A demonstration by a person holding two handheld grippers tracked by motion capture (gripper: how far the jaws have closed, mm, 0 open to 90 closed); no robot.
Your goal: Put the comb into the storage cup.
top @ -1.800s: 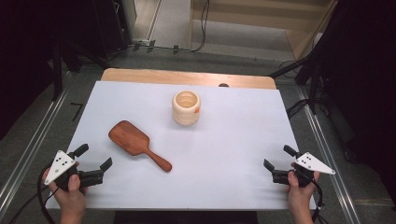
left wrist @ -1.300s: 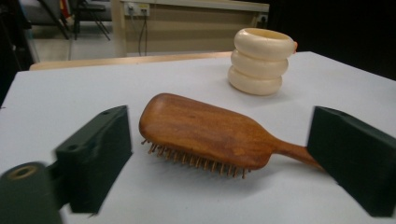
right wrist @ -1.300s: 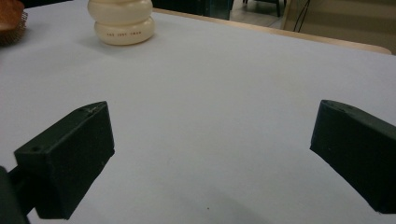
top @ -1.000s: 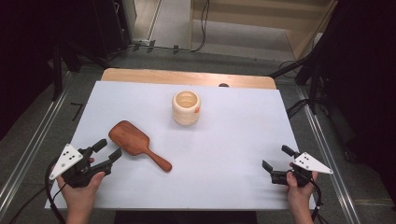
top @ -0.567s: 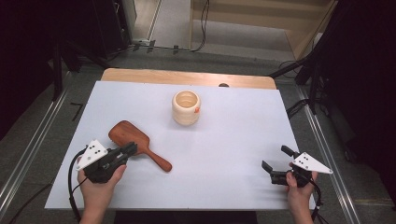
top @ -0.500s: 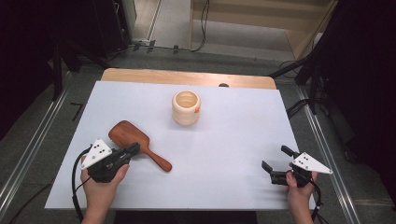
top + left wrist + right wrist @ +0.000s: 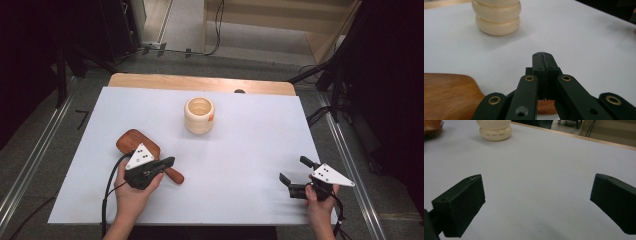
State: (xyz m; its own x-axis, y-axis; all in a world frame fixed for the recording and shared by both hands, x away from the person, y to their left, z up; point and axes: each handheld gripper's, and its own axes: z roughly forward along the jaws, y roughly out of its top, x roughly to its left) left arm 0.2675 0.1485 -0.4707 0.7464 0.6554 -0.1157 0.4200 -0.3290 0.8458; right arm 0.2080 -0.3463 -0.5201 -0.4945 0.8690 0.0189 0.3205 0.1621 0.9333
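A brown wooden paddle [image 7: 136, 140] lies flat at the left of the white table sheet [image 7: 250, 150], its handle pointing toward the near right. My left gripper [image 7: 169, 161] hangs just over that handle. In the left gripper view the gripper [image 7: 543, 55] has its pads pressed together, and the paddle [image 7: 449, 95] lies below and to the left. A cream ribbed wooden cup [image 7: 199, 115] stands upright at mid-table, also ahead of the left gripper as the cup [image 7: 497, 17]. My right gripper [image 7: 293, 168] rests open near the right front corner, with bare sheet between its jaws [image 7: 537, 195].
A strip of bare wooden tabletop [image 7: 200, 82] shows along the far edge. Metal rails run down both sides of the table, with dark stands and cables on the floor beyond. The cup [image 7: 495, 130] sits far ahead of the right gripper.
My left gripper has moved right from the front left corner to over the paddle's handle, and its jaws have gone from open to shut. The right gripper has barely moved.
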